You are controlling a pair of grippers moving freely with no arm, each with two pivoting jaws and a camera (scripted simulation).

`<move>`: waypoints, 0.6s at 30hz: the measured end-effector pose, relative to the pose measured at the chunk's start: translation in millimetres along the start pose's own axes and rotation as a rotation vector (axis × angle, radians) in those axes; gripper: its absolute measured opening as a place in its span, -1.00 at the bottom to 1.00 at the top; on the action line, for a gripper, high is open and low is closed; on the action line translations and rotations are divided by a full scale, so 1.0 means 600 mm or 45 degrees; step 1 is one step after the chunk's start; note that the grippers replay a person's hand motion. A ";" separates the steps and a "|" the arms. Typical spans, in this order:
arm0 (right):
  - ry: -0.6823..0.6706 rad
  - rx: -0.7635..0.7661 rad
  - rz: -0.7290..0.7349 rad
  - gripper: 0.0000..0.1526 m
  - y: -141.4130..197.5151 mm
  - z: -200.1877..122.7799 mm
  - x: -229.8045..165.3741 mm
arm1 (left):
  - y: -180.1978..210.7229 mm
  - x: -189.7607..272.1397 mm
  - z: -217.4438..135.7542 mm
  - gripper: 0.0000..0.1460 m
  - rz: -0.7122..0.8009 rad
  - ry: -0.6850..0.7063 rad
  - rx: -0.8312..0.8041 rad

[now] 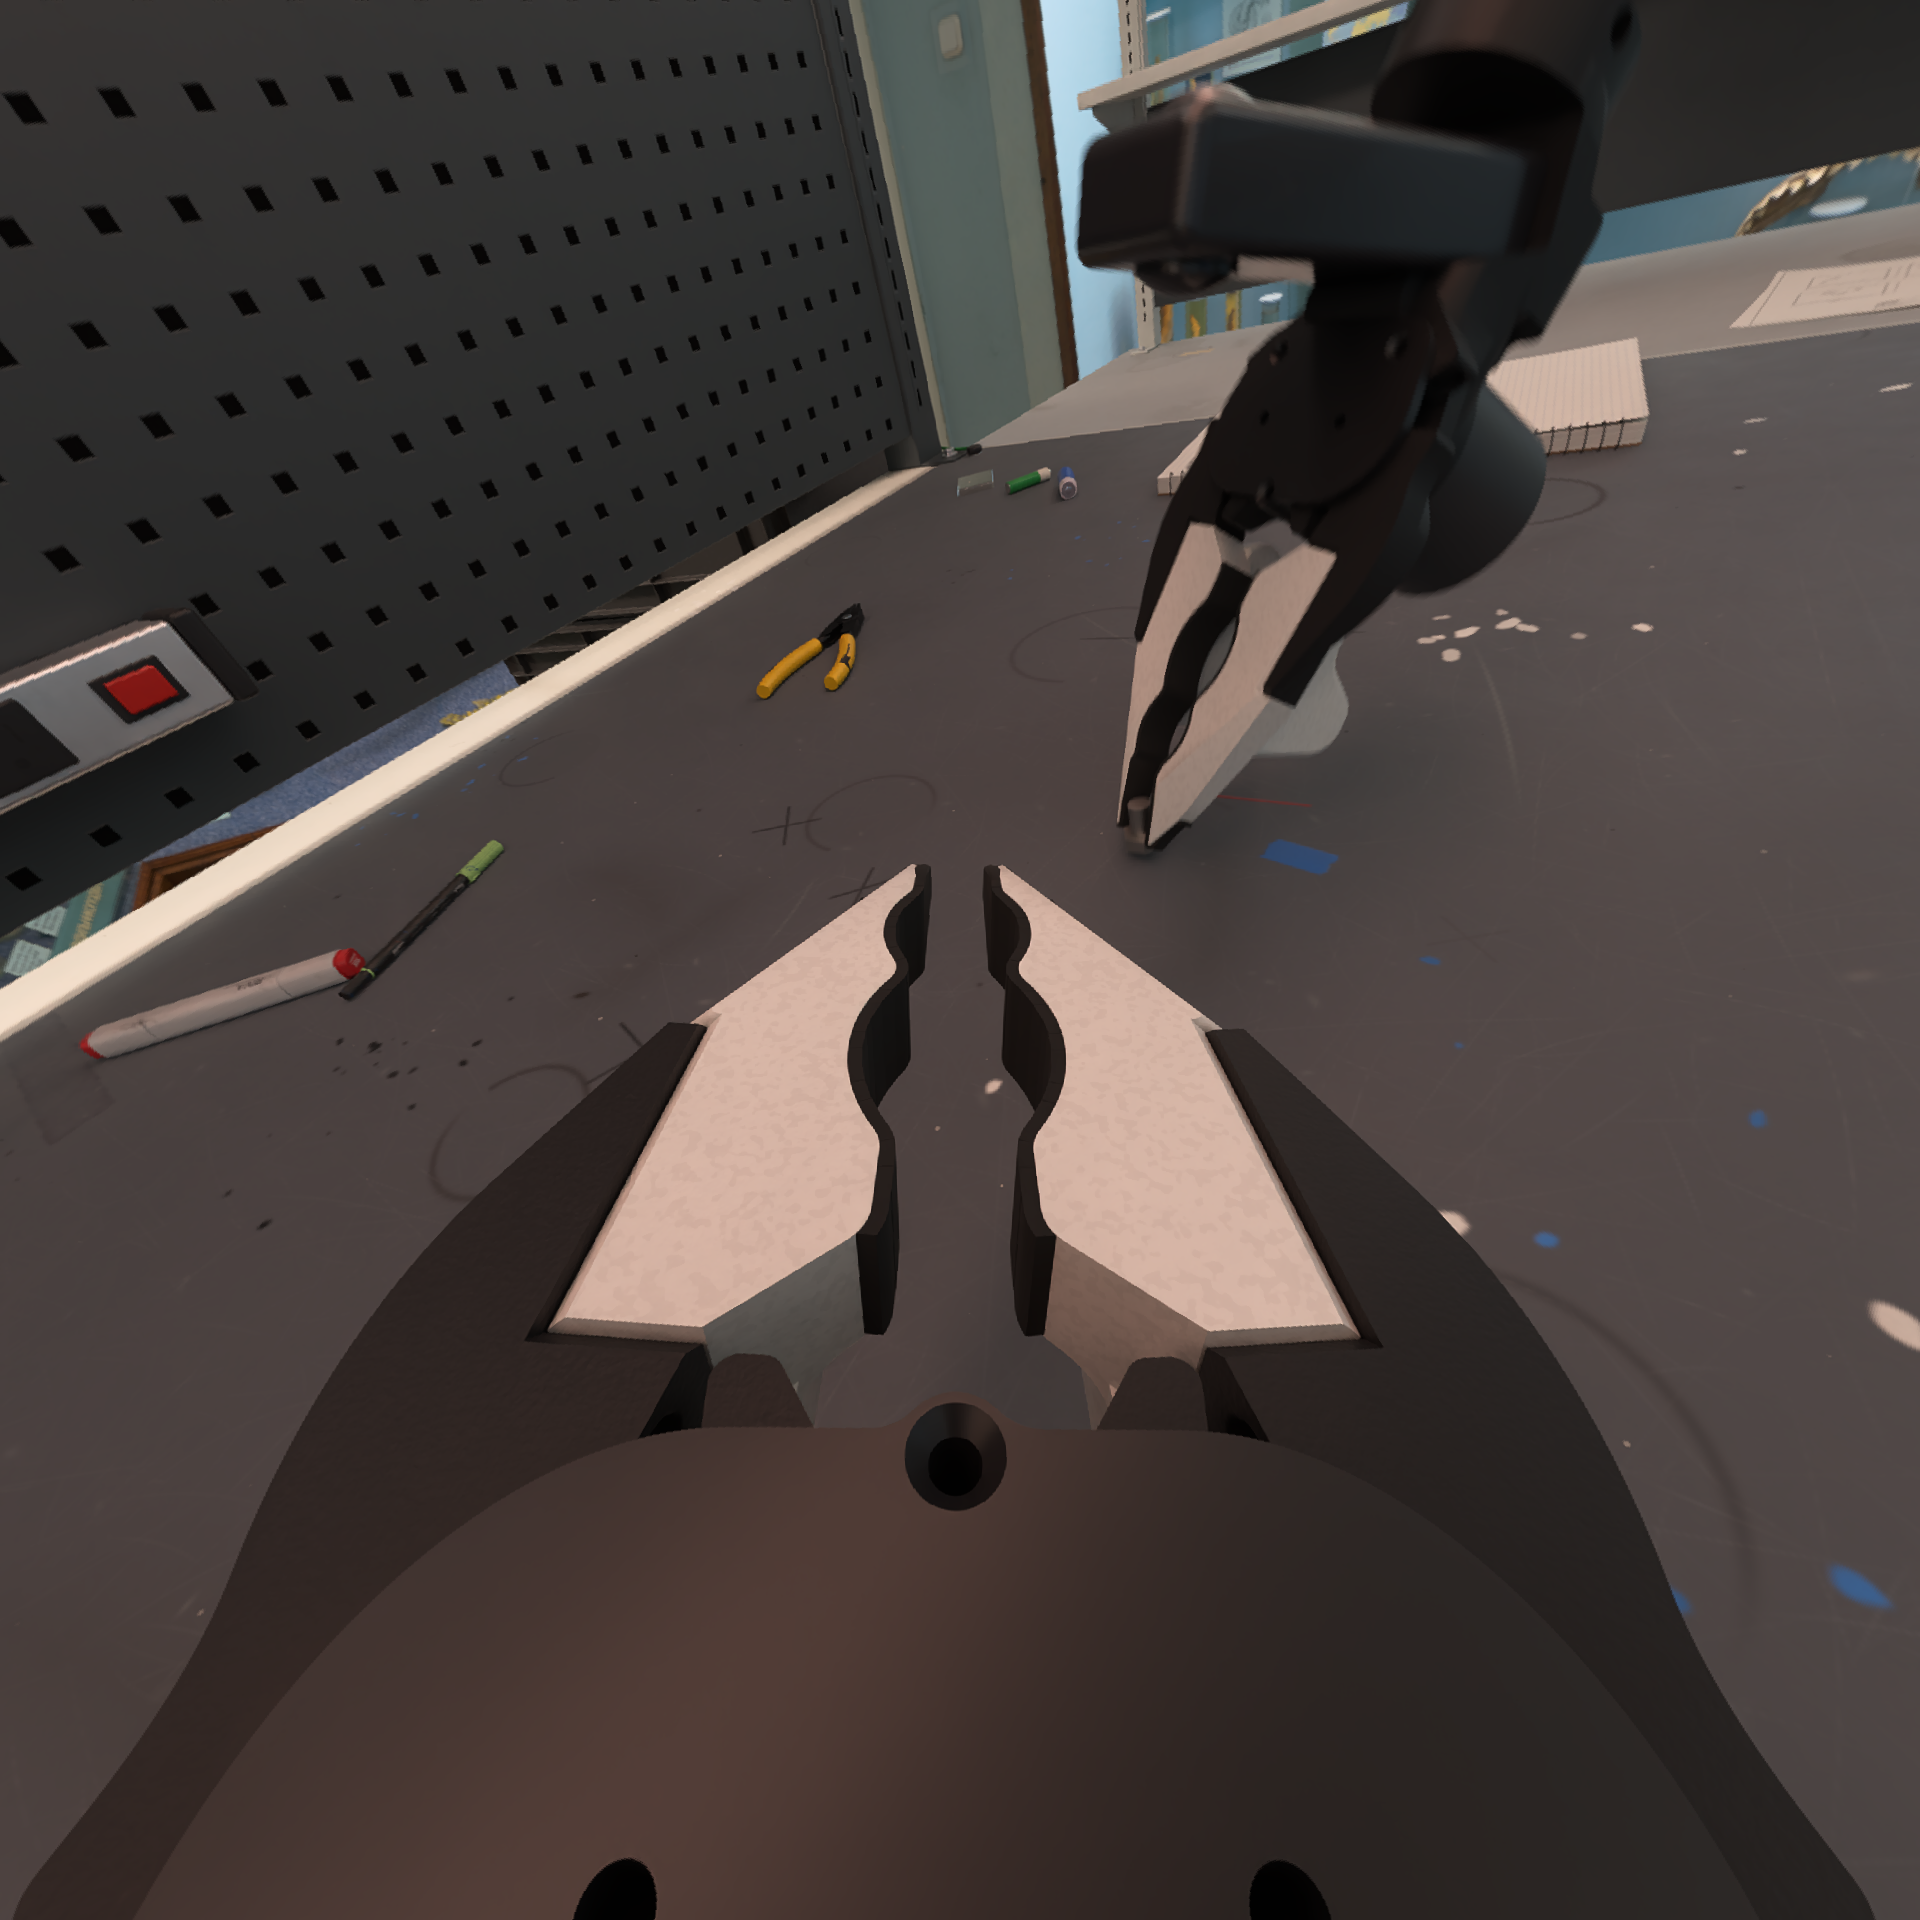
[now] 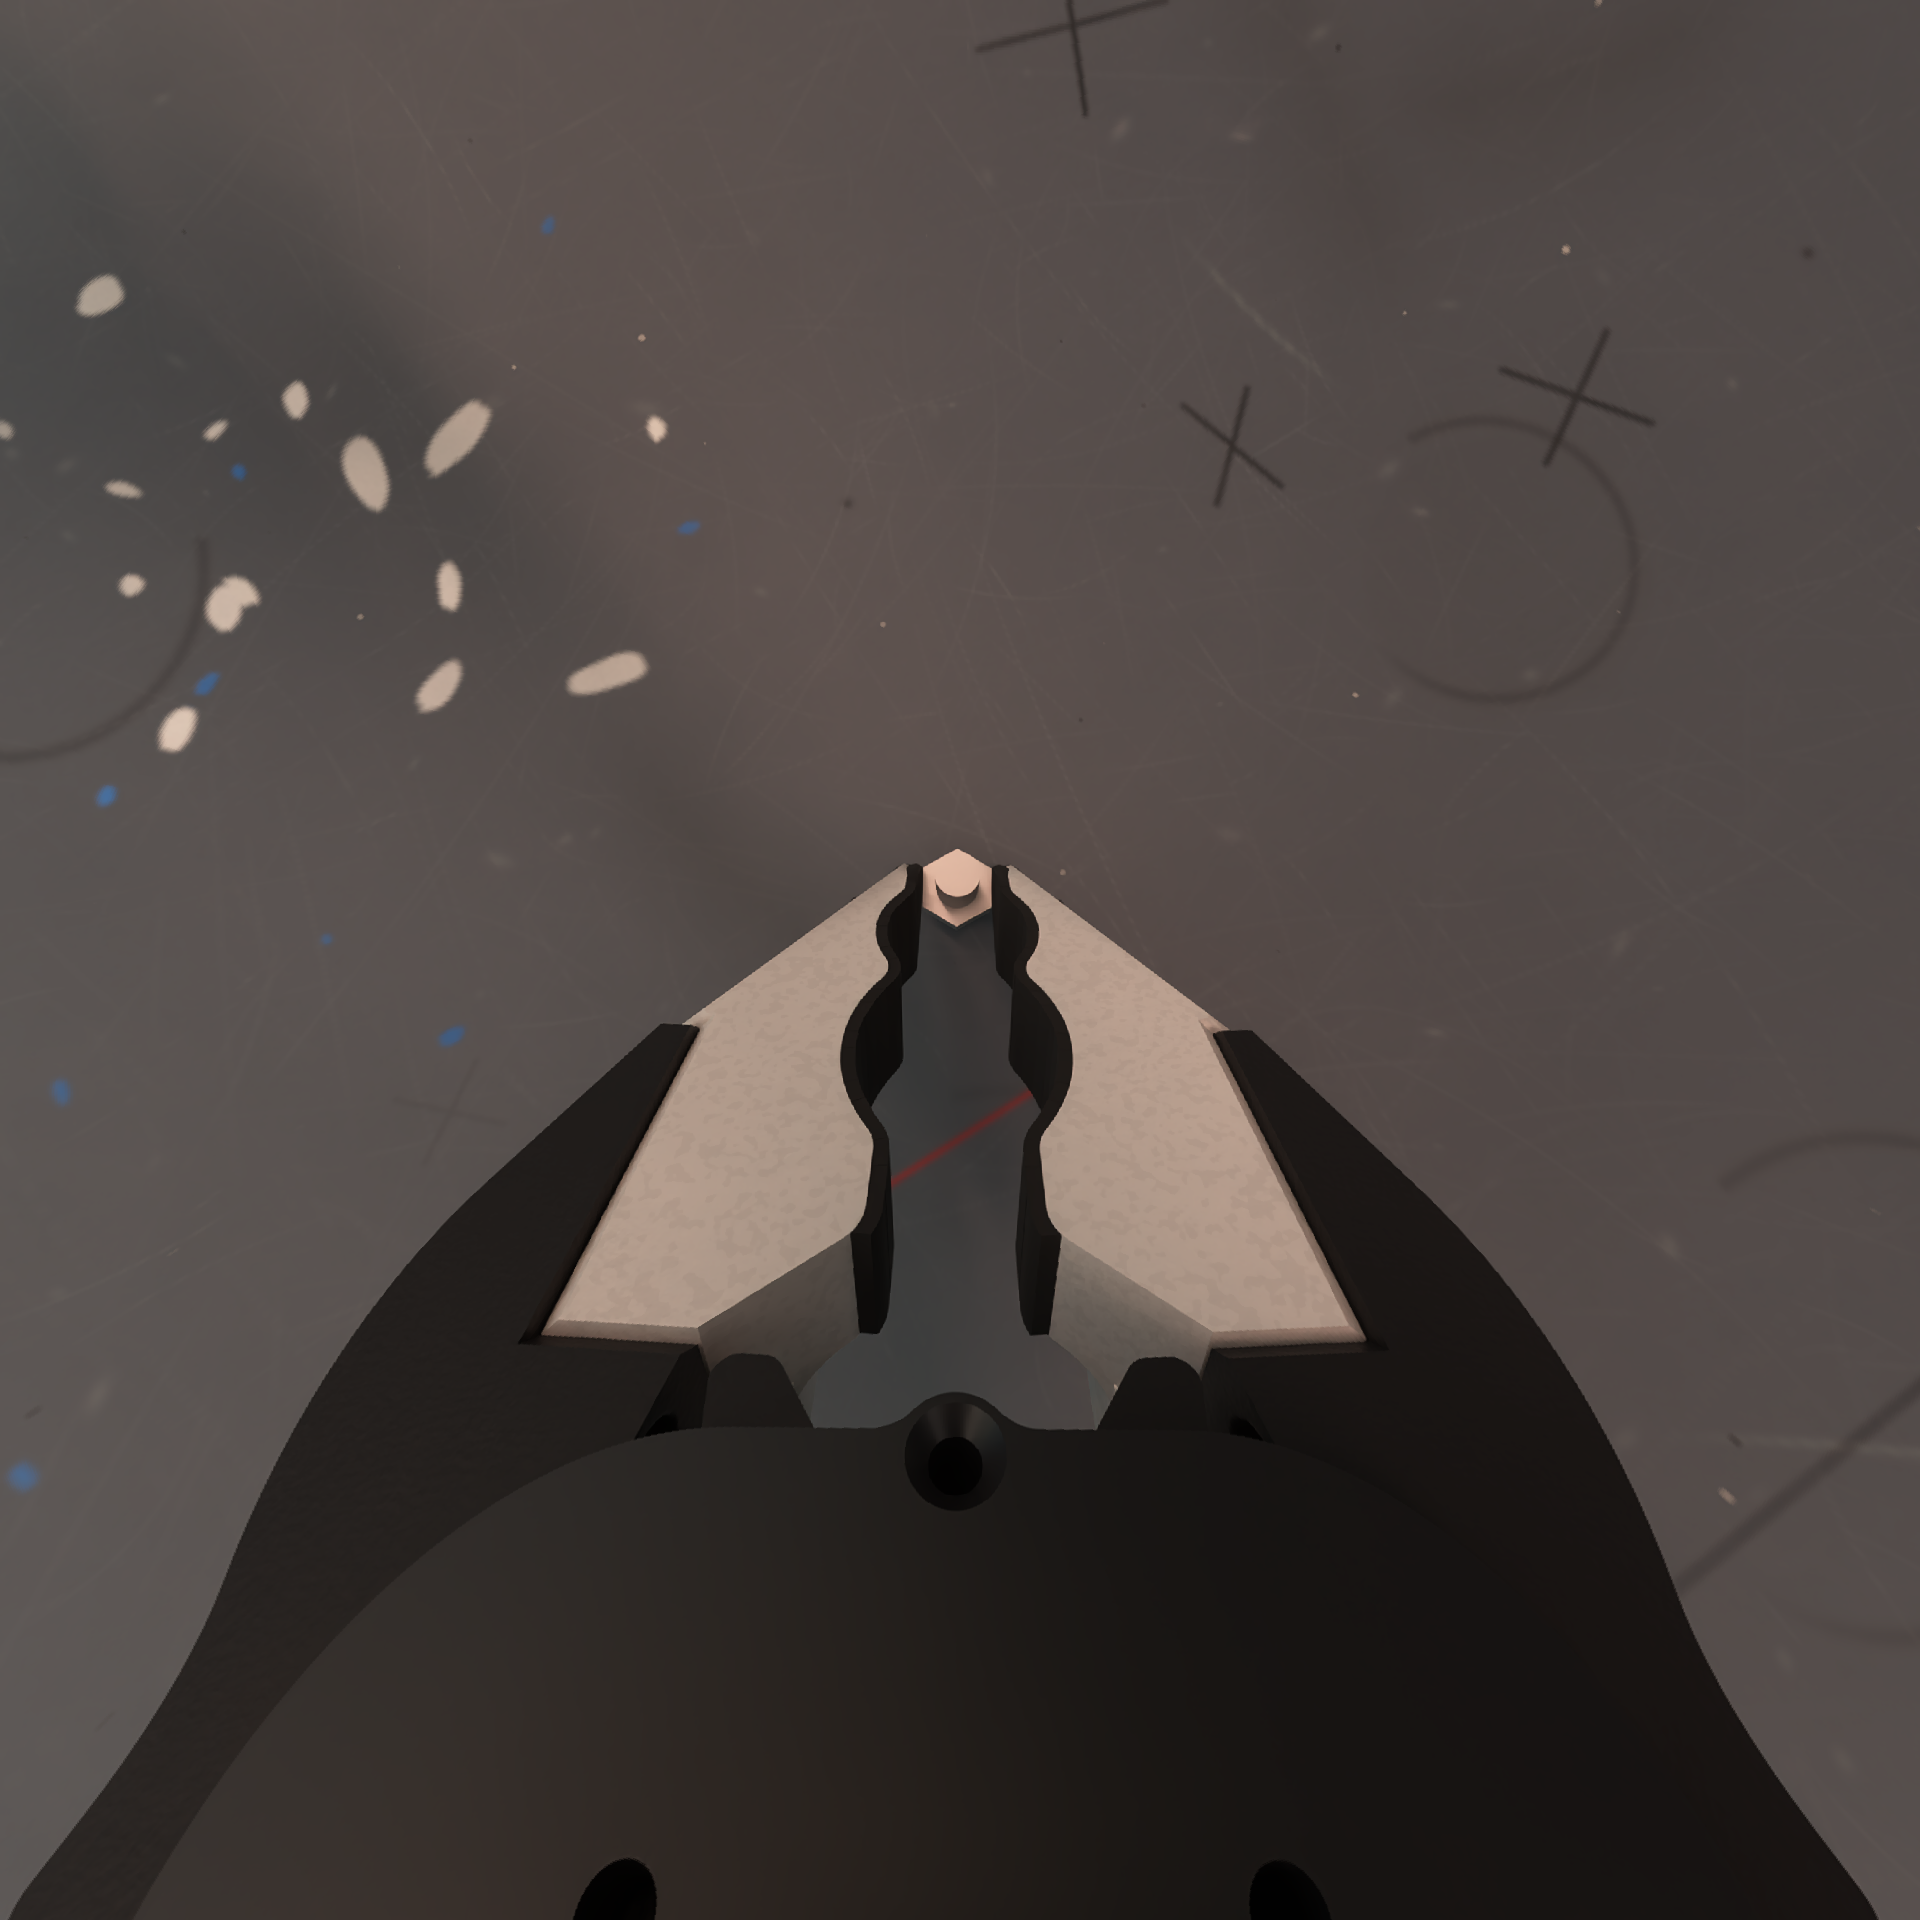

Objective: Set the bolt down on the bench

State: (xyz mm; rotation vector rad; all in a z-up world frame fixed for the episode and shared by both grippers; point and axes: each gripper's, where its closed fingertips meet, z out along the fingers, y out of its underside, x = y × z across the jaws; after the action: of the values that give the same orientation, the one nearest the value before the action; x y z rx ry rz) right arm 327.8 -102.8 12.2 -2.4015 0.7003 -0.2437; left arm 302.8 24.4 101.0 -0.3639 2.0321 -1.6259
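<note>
We look down along the right gripper (image 2: 956,883), whose pale, black-edged fingers (image 2: 790,1122) are closed on a small grey metal hex-headed bolt (image 2: 956,891) pinched at their very tips. From the left wrist view the same right gripper (image 1: 1143,826) points steeply down, and the bolt (image 1: 1138,821) sits at or just above the dark grey, paint-flecked table (image 1: 1351,1143); we cannot tell whether it touches. The left gripper (image 1: 956,883) hovers near by, its fingers (image 1: 748,1122) parted by a narrow gap and holding nothing.

We judge the bolt light, rigid and smooth: unlikely to be damaged, but prone to slip, tip or roll once freed. The flats of the hex head give the surest purchase, as here. Release looks best made with the head flat on the table.

Yellow-handled pliers (image 1: 816,655) and a white marker with red ends (image 1: 223,1003) lie well apart from the bolt.
</note>
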 end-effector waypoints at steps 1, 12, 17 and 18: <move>-0.005 -0.045 0.005 -0.83 -0.002 -0.008 0.001 | 0.000 0.000 0.000 -0.87 0.009 -0.005 -0.001; -0.138 -0.243 -0.007 -0.83 -0.042 -0.092 0.010 | -0.004 0.002 -0.004 -0.87 0.052 -0.020 0.020; -0.274 0.219 -0.017 -0.83 -0.134 -0.097 -0.037 | -0.006 0.000 -0.005 -0.87 0.037 -0.020 0.029; -0.298 0.361 0.027 -0.83 -0.159 -0.101 -0.044 | -0.006 -0.002 -0.005 -0.87 0.029 -0.021 0.032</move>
State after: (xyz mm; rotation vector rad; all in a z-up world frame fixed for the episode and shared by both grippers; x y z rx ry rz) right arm 325.8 -55.8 118.3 -2.1077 0.5432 -0.0469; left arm 301.6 26.5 105.2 -0.3424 1.9949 -1.6278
